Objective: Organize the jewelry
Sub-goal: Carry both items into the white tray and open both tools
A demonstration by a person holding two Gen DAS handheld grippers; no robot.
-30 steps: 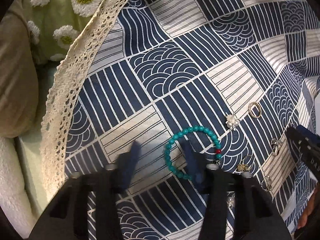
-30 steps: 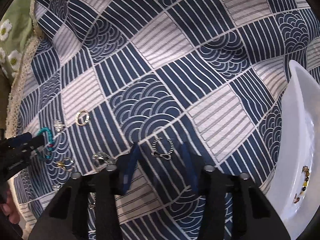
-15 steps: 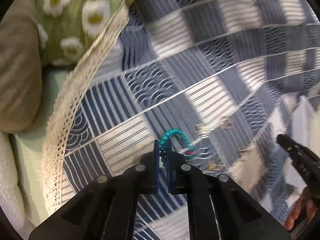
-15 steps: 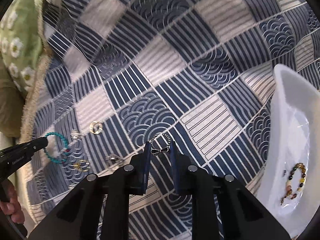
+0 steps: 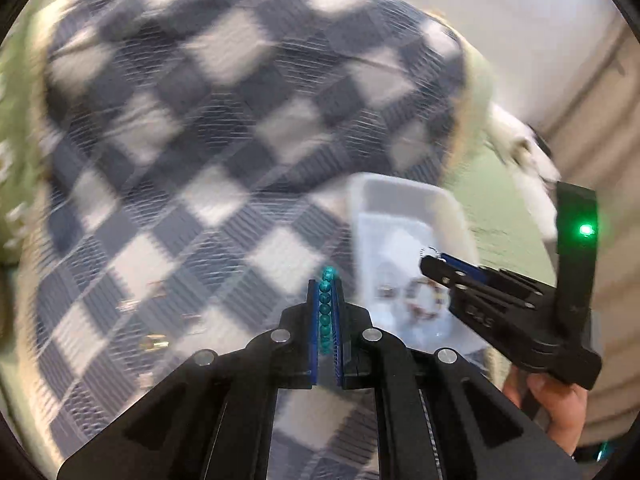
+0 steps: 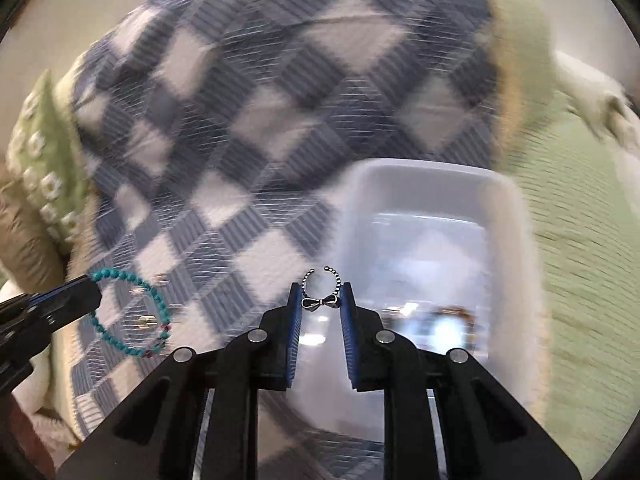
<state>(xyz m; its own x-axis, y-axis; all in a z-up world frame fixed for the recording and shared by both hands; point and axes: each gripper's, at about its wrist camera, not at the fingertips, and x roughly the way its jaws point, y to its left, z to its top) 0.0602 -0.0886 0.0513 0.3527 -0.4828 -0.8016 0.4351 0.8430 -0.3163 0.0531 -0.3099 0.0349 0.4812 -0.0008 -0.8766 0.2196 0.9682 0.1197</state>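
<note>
My left gripper [image 5: 325,286] is shut on a turquoise bead bracelet [image 5: 326,308], held in the air above the cloth; the bracelet also hangs from it in the right wrist view [image 6: 132,312]. My right gripper [image 6: 320,296] is shut on a silver beaded ring with a bow [image 6: 320,290], near the near-left edge of a white tray [image 6: 508,216]. The tray [image 5: 400,188] holds a brown bead bracelet [image 5: 424,300]. The right gripper shows in the left wrist view [image 5: 434,262] over the tray.
A blue and white patterned cloth [image 6: 280,100] covers the surface, blurred by motion. Several small rings and charms [image 5: 154,344] lie on it at the left. Green bedding [image 6: 580,260] lies to the right of the tray. A green daisy cushion [image 6: 44,168] sits at the far left.
Both grippers closed on their pieces, lifted them off the cloth and swung right towards the white tray. The views are now blurred by motion.
</note>
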